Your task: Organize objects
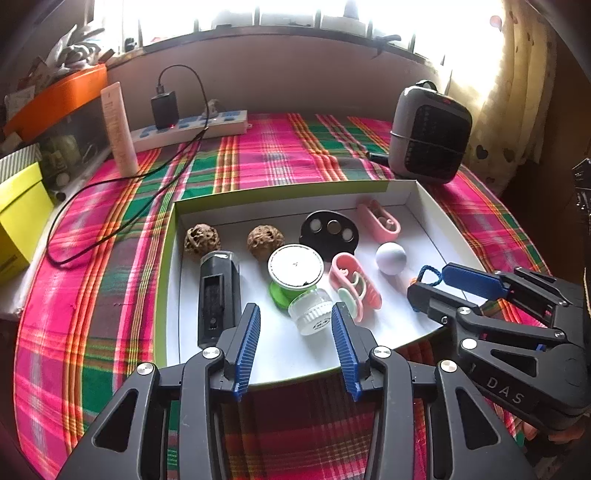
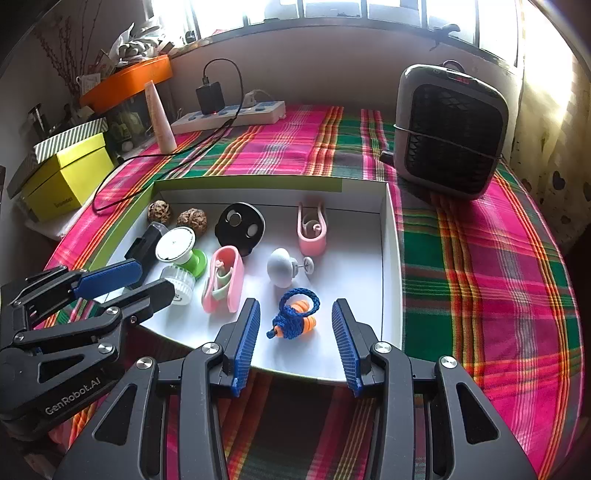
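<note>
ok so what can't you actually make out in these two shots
- Left wrist view: the blue braided cord with orange plugs is mostly hidden behind the right gripper.
- Right wrist view: the black rectangular device is partly covered by the left gripper.
- Both views: the window is blown out white.
- The small clear ribbed jar has print too small to read.

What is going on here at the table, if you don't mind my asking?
A person is sorting small objects in a shallow white box on a plaid cloth, with a gripper in each hand. The left gripper stands open around a small clear jar, not gripping it. The right gripper stands open around orange earplugs on a blue cord. Two walnuts, clips and a spool already lie in the box.
</note>
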### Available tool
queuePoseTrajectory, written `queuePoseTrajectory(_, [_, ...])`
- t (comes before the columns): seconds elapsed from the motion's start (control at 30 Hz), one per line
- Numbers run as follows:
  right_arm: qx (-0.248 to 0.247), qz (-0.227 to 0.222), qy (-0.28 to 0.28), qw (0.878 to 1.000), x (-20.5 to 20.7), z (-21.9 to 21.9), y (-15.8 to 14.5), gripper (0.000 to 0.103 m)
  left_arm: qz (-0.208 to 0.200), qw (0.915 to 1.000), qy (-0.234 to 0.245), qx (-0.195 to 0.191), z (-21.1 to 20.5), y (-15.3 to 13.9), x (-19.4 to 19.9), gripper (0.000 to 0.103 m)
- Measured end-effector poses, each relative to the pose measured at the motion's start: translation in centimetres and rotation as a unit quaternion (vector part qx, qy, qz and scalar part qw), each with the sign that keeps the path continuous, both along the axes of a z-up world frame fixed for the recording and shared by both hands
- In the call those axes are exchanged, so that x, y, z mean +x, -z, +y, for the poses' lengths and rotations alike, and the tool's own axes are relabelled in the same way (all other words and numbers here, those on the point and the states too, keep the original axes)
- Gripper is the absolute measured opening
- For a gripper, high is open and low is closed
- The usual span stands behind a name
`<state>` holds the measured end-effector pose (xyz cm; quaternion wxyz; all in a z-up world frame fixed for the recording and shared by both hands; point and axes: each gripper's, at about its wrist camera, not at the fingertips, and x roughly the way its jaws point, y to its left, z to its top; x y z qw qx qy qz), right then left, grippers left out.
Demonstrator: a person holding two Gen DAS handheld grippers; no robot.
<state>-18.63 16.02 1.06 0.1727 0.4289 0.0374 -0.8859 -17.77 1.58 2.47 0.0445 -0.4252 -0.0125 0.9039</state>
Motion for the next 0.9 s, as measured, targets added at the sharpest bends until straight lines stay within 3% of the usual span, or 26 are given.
queuePoseTrajectory(0.9, [-0.003,0.043,0.011,0.999,4.2,0.0,-2.0,0.042,0.033,0.9990,-0.027,-0.014,0.4,-1.6,4.1,0.040])
